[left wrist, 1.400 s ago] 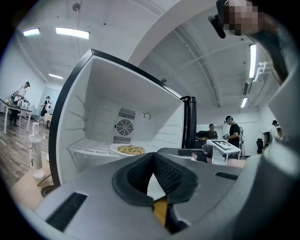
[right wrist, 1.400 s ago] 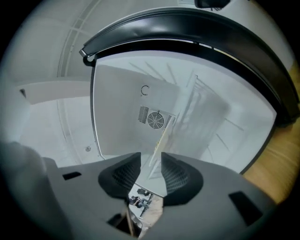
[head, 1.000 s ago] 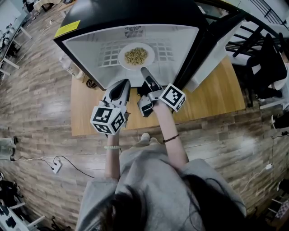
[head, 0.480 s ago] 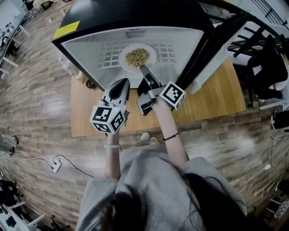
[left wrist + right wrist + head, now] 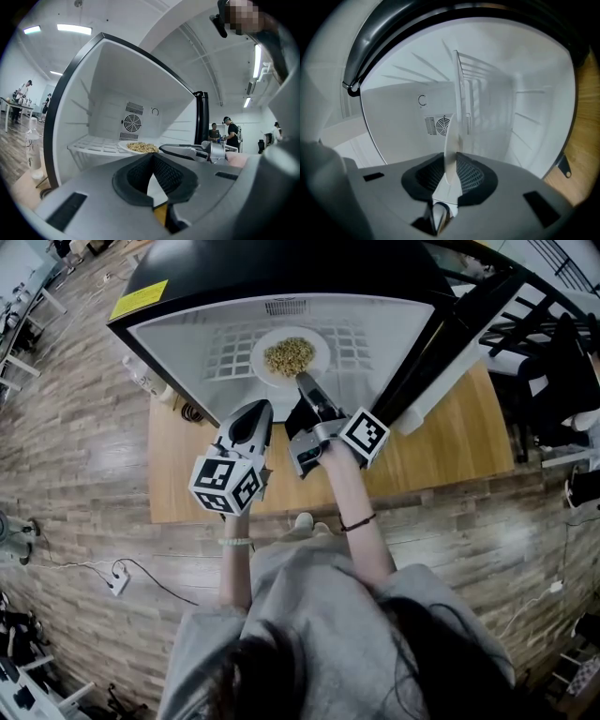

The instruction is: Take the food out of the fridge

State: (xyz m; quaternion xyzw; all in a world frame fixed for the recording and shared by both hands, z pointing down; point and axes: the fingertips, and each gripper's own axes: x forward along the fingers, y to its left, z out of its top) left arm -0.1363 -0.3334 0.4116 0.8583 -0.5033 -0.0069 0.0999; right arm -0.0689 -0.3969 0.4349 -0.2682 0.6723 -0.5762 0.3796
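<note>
A white plate (image 5: 272, 372) of pale grainy food (image 5: 289, 354) sits on the white wire shelf (image 5: 92, 146) inside the open fridge (image 5: 272, 277). My right gripper (image 5: 302, 382) reaches into the fridge at the plate's near rim. Its jaws have just been closing, and the rim of the plate (image 5: 451, 136) stands edge-on between the pads, which press on it. My left gripper (image 5: 257, 410) hangs just outside the fridge opening, to the left of the right one. It is shut with nothing in it. From the left gripper view, the food (image 5: 143, 148) and the right gripper (image 5: 164, 149) lie straight ahead.
The fridge stands on a wooden table (image 5: 441, 442) with its door (image 5: 441, 343) swung open to the right. A clear bottle (image 5: 32, 150) stands left of the fridge. People stand in the room behind (image 5: 230, 133). A fan grille (image 5: 132, 123) marks the fridge's back wall.
The right gripper has rolled a little and edged toward the plate, its tips at the near rim. The left gripper has stayed where it was.
</note>
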